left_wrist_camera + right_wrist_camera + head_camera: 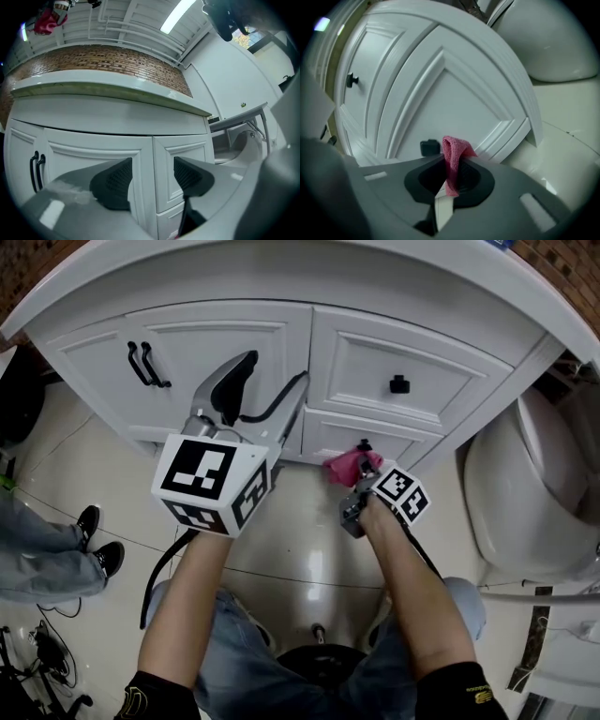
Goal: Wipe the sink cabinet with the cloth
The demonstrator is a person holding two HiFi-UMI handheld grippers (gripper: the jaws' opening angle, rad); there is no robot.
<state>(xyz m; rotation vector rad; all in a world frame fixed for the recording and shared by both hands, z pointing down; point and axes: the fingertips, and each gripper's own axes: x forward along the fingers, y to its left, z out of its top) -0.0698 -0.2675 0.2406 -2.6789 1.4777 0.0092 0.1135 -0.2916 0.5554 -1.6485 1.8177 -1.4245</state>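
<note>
The white sink cabinet (pixel 281 343) fills the top of the head view, with doors at left and two drawers at right. My right gripper (pixel 358 472) is shut on a pink cloth (pixel 349 465), held against the lower drawer (pixel 375 435) beside its black knob (pixel 430 147). In the right gripper view the pink cloth (pixel 454 159) sticks up from between the jaws in front of the drawer panel (pixel 454 93). My left gripper (pixel 267 381) is open and empty, raised in front of the cabinet door seam (pixel 146 187).
A white toilet (pixel 530 493) stands right of the cabinet. Black door handles (pixel 147 364) and an upper drawer knob (pixel 399 383) project from the front. A person's shoes (pixel 98 542) are on the tiled floor at left. My knees and a stool lie below.
</note>
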